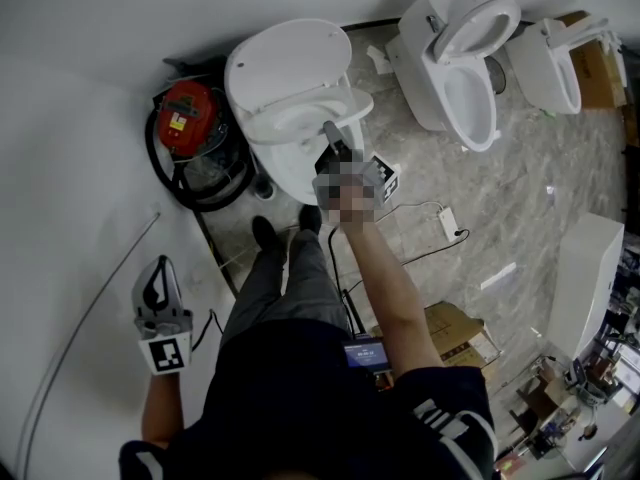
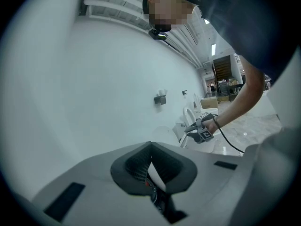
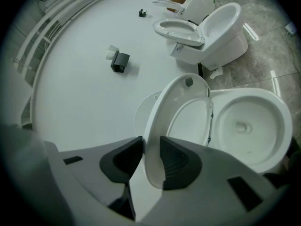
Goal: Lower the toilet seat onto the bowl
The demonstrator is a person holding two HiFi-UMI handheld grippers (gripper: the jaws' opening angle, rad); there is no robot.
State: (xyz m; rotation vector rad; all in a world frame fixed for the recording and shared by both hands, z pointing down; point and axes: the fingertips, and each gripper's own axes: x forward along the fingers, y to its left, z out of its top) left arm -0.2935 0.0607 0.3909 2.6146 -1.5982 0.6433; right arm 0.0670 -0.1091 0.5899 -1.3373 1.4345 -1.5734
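Observation:
The white toilet stands against the wall with its lid [image 1: 285,63] up. Its seat [image 1: 345,106] is tilted away from the lid, over the bowl [image 1: 290,163]. My right gripper [image 1: 330,133] reaches to the seat's front edge. In the right gripper view the seat ring [image 3: 176,121] stands on edge between the two pads, which press on its rim, so the right gripper [image 3: 151,152] is shut on it; the open bowl [image 3: 249,126] lies to the right. My left gripper [image 1: 160,268] hangs low by the wall, far from the toilet. Its jaws [image 2: 150,147] are shut on nothing.
A red machine with a black hose [image 1: 190,118] sits left of the toilet. Two more white toilets [image 1: 460,63] [image 1: 550,63] stand further right along the wall. A cardboard box [image 1: 455,328], a white cabinet [image 1: 585,278] and cables lie on the marble floor. A small dark box [image 3: 120,61] is fixed to the wall.

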